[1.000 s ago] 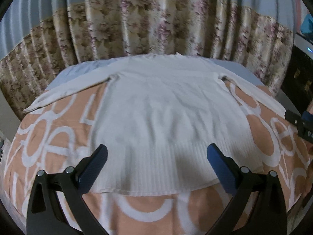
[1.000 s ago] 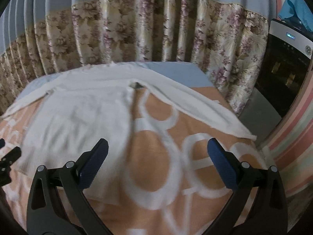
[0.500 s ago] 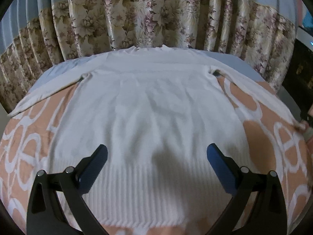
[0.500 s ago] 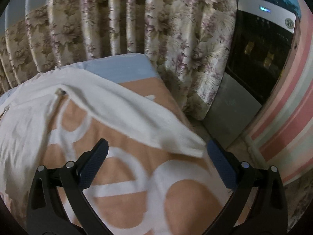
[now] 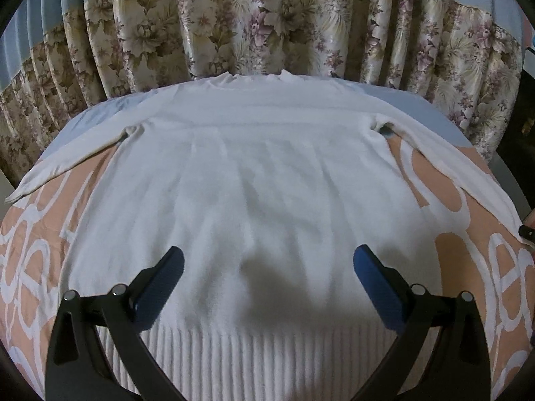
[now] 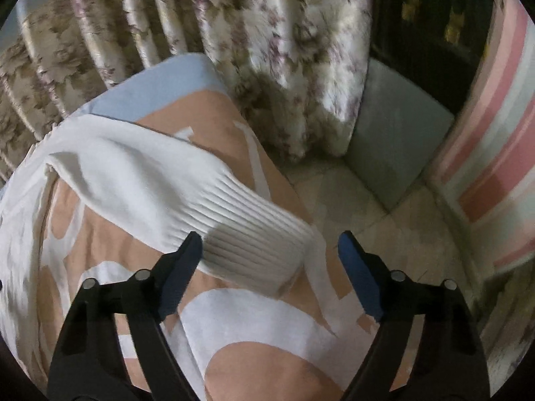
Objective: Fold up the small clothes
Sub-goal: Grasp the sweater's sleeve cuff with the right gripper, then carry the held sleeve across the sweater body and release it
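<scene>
Because the white sweater [image 5: 254,180] lies spread flat on the patterned bed [image 5: 485,267], sleeves out to both sides, each cuff is easy to reach. Its jaws wide but just now narrowing, the right tool [image 6: 269,254] straddles the ribbed cuff [image 6: 257,250] of the right sleeve, pads not yet pressing. Spread wide and empty, the left tool [image 5: 267,269] hovers above the hem. That cuff sits near the bed's edge, with open floor [image 6: 384,227] beyond.

No readable text, label, brand or number shows anywhere.
</scene>
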### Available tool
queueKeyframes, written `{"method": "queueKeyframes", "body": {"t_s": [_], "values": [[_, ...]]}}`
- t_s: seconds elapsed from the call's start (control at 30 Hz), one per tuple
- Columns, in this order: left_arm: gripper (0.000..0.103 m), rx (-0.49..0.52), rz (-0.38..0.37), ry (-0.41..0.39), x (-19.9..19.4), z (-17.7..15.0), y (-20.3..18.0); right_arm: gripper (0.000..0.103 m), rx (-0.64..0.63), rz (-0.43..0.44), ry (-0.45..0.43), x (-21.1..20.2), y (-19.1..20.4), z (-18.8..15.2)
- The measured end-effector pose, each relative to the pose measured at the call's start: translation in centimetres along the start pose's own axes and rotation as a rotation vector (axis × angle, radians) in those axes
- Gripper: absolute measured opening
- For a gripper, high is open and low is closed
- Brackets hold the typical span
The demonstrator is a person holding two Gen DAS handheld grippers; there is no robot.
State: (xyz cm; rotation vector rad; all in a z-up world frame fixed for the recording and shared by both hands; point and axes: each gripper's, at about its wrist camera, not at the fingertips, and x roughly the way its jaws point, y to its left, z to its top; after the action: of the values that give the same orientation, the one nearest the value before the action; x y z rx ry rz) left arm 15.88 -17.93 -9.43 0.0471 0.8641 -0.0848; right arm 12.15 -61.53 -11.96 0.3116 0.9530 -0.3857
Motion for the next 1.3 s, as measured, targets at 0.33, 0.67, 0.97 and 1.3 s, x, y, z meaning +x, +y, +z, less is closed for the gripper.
{"method": "queueKeyframes", "body": {"t_s": [0.33,0.67,0.97,1.3], "values": [[0.101,-0.004,-0.012,-0.015,-0.2,-0.1,0.5,0.018,-0.076,-0.006,-0.098,-1.8,3.3,0.0],[0.101,-0.002,-0.013,-0.032,0.7,2.9,4.1,0.012,-0.084,0.080,-0.160,-3.7,8.8,1.8],[0.101,-0.008,0.016,-0.057,3.4,8.2,10.3,0.012,-0.064,0.234,-0.171,-2.5,20.3,5.9],[0.101,-0.054,0.037,-0.040,7.1,12.0,18.0,0.012,-0.264,0.319,-0.167,-1.1,37.9,9.5]]}}
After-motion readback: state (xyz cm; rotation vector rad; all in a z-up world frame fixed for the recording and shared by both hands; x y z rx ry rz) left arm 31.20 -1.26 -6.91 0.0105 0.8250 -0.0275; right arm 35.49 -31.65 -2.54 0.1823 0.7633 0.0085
